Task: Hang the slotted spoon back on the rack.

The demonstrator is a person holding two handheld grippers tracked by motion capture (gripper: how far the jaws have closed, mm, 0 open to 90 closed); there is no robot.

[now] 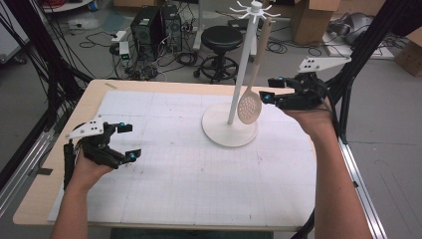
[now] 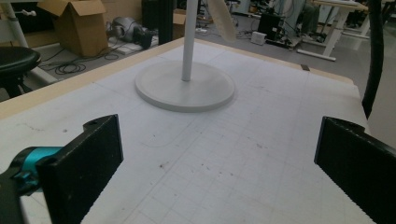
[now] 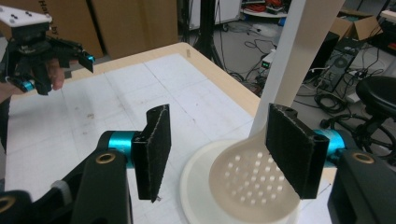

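A white utensil stand (image 1: 234,89) with a round base (image 1: 219,134) rises at the far right of the gridded mat. From one of its top hooks hangs a beige slotted spoon (image 1: 249,106), its bowl down by the base. My right gripper (image 1: 268,89) hovers just right of the bowl, open. In the right gripper view the spoon bowl (image 3: 247,186) lies just beyond the right gripper (image 3: 217,149) and partly behind one jaw, with no pad pressing on it. My left gripper (image 1: 130,142) rests open at the mat's left, nothing between its jaws (image 2: 219,163).
The white gridded mat (image 1: 199,169) covers a wooden table (image 1: 35,199). Behind the table stand a black stool (image 1: 221,37), computer towers (image 1: 154,25) with cables, and cardboard boxes (image 1: 311,17). Black frame poles (image 1: 358,59) flank both sides.
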